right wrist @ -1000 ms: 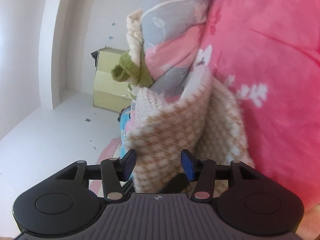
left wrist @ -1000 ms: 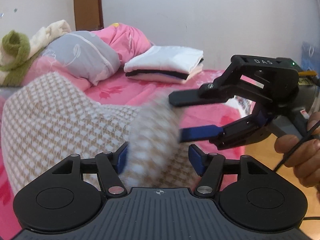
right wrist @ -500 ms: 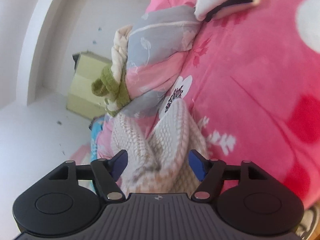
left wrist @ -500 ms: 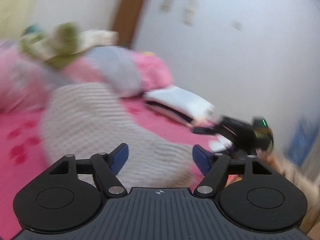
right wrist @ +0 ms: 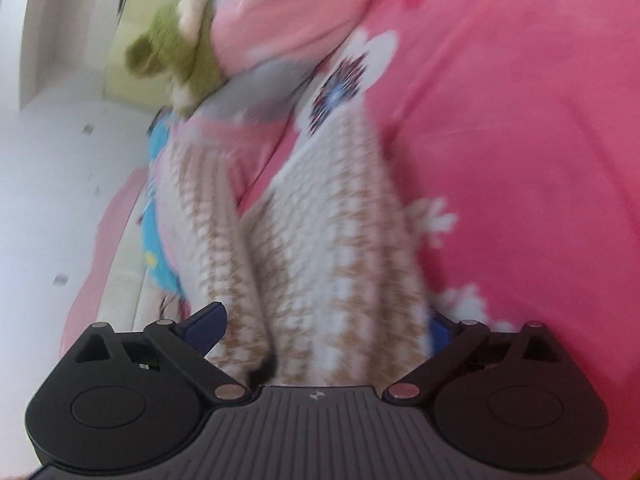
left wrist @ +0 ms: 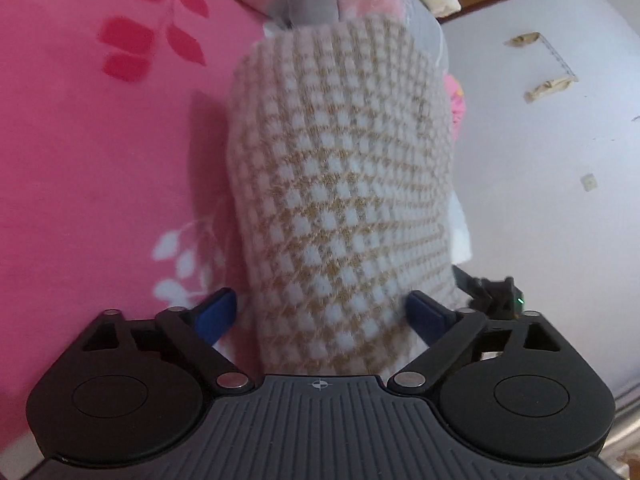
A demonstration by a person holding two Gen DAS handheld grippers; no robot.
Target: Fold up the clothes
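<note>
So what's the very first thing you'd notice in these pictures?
The beige-and-white checked knit garment, bunched up and filling the middle of both views, between the fingers of the left gripper and the right gripper. Behind it spreads the bright pink flowered bedspread, with a fuzzy green thing at the top.

The sweater [left wrist: 340, 184] at frame centre is nubbly checked knit; the pink bedsheet [left wrist: 92, 152] on the left is smooth printed cloth; the gripper [left wrist: 320, 316] below is matt black plastic.

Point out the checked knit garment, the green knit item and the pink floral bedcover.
checked knit garment [left wrist: 340, 184]: left wrist view, middle of the bulging fold.
green knit item [right wrist: 176, 52]: right wrist view, its blurred middle.
pink floral bedcover [left wrist: 100, 140]: left wrist view, bare stretch left of the garment.
</note>
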